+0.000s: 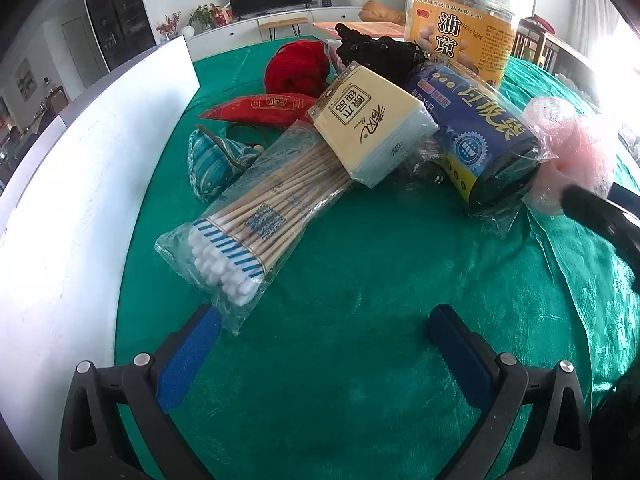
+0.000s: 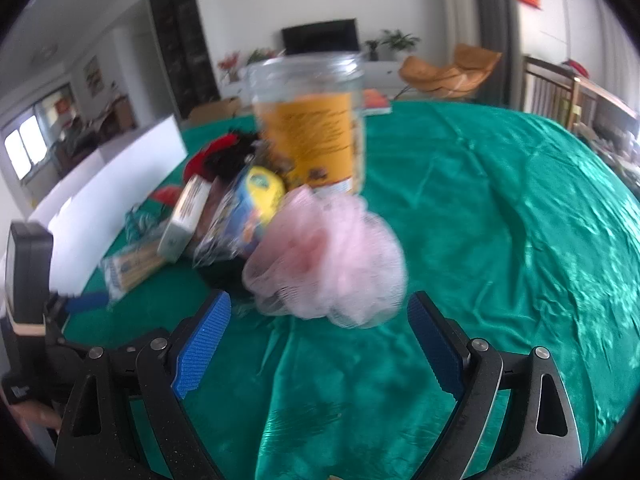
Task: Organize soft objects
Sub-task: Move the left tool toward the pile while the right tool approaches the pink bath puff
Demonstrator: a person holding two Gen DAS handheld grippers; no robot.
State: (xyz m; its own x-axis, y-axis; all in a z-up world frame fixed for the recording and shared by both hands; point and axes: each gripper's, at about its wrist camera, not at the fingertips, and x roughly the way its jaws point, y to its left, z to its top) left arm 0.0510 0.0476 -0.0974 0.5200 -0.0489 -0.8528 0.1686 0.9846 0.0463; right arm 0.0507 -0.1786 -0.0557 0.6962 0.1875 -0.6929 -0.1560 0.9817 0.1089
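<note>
Bath pouf [image 2: 326,258] just ahead of right gripper [image 2: 318,344], spread wide, empty. Left gripper [image 1: 324,332] likewise released. Risk: springy mesh slipping out; nudging jar [image 2: 308,124] behind.

The cloth [image 1: 360,280] is showing a shiny emerald green. On it, the swab bag [image 1: 256,216] is showing white tips, blue-and-white stripes and tan sticks. Beside the swab bag, the tissue pack [image 1: 368,124] is showing pale yellow over white, and the pouch [image 1: 216,160] is wearing teal with white wavy lines. Behind it the yarn [image 1: 296,66] is glowing red. The jar [image 1: 460,24] is carrying an orange label. The pouf [image 2: 328,264] is looking pale pink.
</note>
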